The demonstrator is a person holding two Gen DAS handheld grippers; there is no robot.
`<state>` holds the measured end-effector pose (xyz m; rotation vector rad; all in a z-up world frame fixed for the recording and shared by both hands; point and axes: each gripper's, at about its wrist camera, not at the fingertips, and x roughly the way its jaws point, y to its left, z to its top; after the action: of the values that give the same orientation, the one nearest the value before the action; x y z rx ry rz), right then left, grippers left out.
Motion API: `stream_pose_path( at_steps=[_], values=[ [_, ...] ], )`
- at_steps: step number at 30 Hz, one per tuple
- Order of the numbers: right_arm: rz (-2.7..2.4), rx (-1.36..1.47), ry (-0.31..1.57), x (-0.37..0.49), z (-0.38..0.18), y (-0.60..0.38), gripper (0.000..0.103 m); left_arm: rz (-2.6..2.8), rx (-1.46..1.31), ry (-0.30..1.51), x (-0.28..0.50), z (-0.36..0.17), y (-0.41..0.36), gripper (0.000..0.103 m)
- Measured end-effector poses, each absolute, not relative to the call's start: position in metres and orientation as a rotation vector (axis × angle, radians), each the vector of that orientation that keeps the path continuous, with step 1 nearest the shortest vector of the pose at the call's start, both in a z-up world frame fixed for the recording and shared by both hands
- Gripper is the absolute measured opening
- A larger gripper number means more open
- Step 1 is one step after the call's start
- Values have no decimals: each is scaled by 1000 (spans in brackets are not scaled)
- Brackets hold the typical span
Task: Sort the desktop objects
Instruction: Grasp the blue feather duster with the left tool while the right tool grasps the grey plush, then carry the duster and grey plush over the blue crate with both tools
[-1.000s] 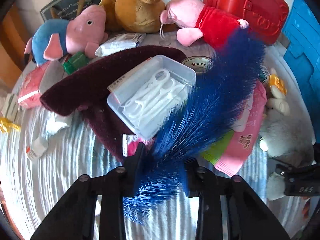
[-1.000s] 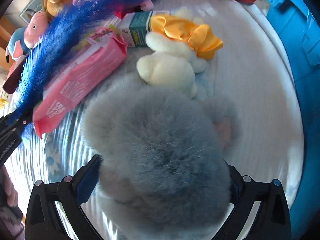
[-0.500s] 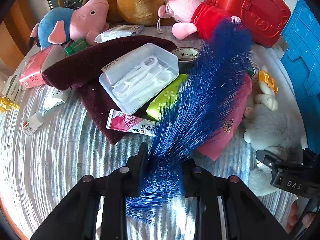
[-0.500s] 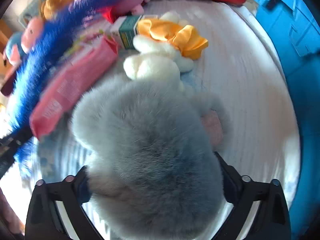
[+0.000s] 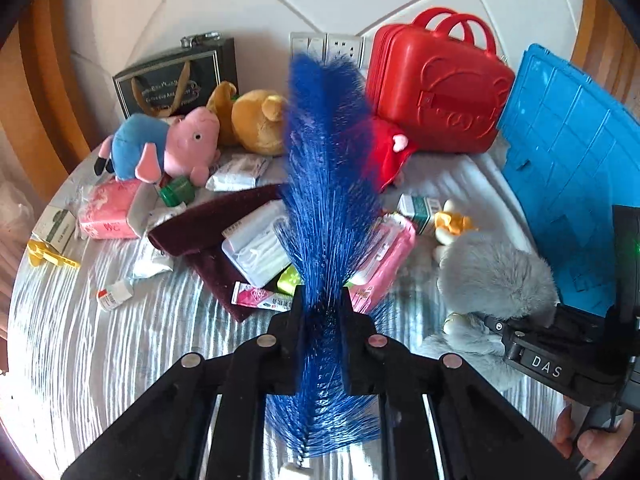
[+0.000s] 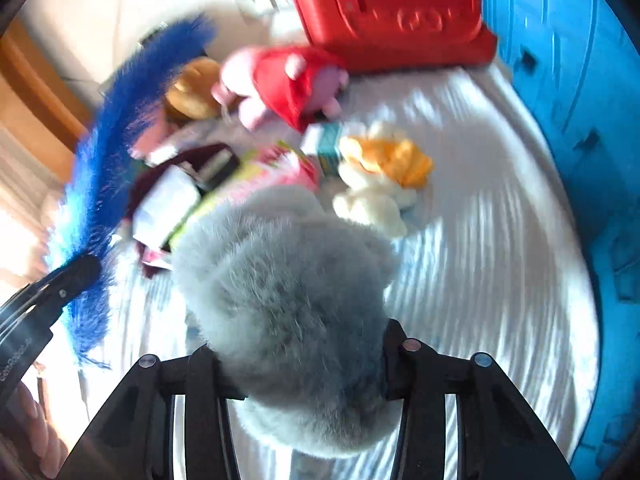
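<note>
Left gripper (image 5: 320, 312) clamped tight on blue feather duster (image 5: 328, 168) near its base, so that plume stands upright, clear of clutter at middle of tabletop (image 5: 100, 360). Right gripper (image 6: 296, 364) closing on grey plush toy (image 6: 288, 304), fur bulging between jaws, pads pressing its sides; toy apparently raised off tabletop near right edge, beside blue crate (image 5: 572, 200). Both probably held for carrying to sorting places.
</note>
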<state>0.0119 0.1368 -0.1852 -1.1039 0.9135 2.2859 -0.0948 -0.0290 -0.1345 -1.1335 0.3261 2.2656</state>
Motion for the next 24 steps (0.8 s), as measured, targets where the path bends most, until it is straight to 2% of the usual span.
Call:
stream_pose_path(
  at_steps=[14, 24],
  values=[
    [2400, -719, 743, 65, -30, 116, 42, 2288, -794, 274, -37, -33, -21, 12],
    [2306, -422, 603, 167, 91, 133, 42, 2174, -569, 234, 27, 60, 59, 13]
  ],
)
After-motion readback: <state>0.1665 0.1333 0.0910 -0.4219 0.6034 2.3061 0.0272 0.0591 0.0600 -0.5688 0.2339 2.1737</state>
